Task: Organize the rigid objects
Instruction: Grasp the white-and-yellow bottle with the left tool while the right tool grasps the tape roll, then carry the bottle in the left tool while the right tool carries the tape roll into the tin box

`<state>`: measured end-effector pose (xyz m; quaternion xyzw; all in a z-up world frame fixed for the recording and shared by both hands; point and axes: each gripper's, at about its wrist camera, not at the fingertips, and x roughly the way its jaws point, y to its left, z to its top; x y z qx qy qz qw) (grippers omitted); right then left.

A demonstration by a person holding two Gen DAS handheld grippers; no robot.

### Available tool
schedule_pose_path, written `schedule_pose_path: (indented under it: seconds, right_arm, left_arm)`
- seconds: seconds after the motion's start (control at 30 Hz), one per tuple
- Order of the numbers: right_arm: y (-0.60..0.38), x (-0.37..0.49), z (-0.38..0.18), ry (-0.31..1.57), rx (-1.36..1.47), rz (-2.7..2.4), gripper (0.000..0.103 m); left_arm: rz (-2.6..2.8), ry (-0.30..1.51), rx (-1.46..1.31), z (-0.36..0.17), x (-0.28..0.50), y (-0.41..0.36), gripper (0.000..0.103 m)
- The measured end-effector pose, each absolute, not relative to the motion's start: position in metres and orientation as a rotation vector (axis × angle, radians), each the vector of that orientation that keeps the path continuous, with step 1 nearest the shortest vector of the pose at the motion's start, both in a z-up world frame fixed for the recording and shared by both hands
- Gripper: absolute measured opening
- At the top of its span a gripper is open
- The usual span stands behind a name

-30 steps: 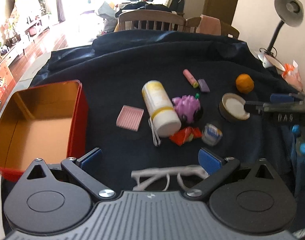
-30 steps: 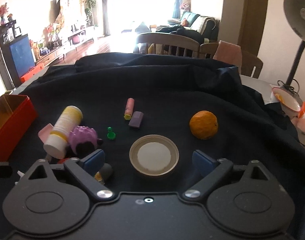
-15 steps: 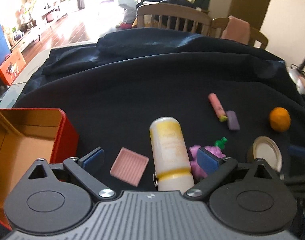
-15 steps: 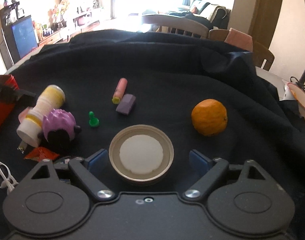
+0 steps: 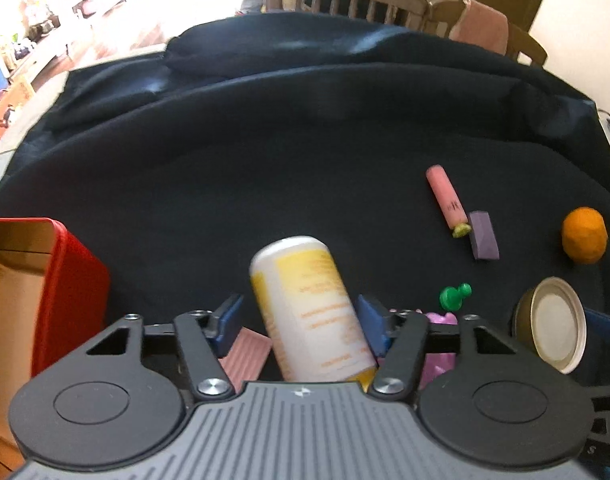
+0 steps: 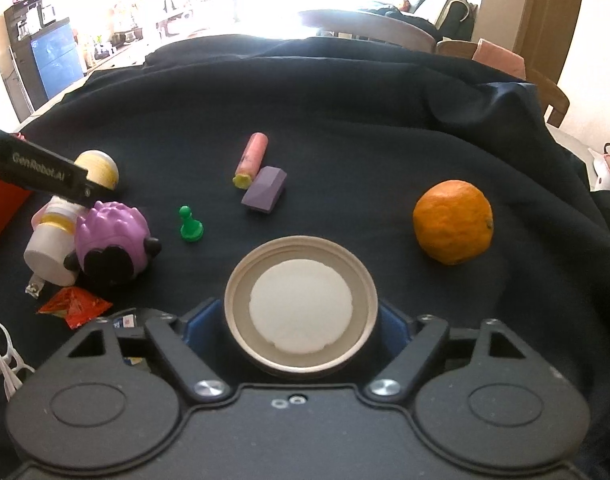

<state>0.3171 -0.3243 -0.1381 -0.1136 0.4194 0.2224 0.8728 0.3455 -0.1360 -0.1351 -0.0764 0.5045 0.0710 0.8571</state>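
A white and yellow bottle [image 5: 309, 312] lies on the dark cloth between the blue pads of my left gripper [image 5: 301, 326], which is open around it with gaps on both sides. It also shows in the right wrist view [image 6: 71, 220]. My right gripper [image 6: 295, 326] is open around a round metal lid [image 6: 301, 306], its pads beside the rim. The lid also shows in the left wrist view [image 5: 553, 324]. A red box [image 5: 61, 284] with an open top stands at the left.
On the cloth lie a purple spiky toy [image 6: 113, 240], a green pawn [image 6: 189, 226], a pink tube [image 6: 251, 158], a purple block [image 6: 265, 190], an orange [image 6: 453, 226], a red wrapper [image 6: 75, 306], white glasses [image 6: 1, 350] and a pink ridged pad [image 5: 245, 356].
My left gripper has moved forward to straddle the bottle. My right gripper has moved forward so the lid sits between its pads.
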Motion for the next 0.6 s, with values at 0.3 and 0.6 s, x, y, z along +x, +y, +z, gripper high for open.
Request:
schedule_pose_path:
  seconds: [0.3,0.6]
  right_arm:
    - [-0.327,0.315,-0.134,0.864,-0.220,0.443,0.076]
    - [-0.323,0.288,-0.103,0.824,-0.239,0.487,0.076]
  left_arm:
    - [0.145,1.071,-0.150,-0.136,0.343,-0.138,0.048]
    - [0.100,1.044,-0.169,-0.113,0.319,-0.135,0.046]
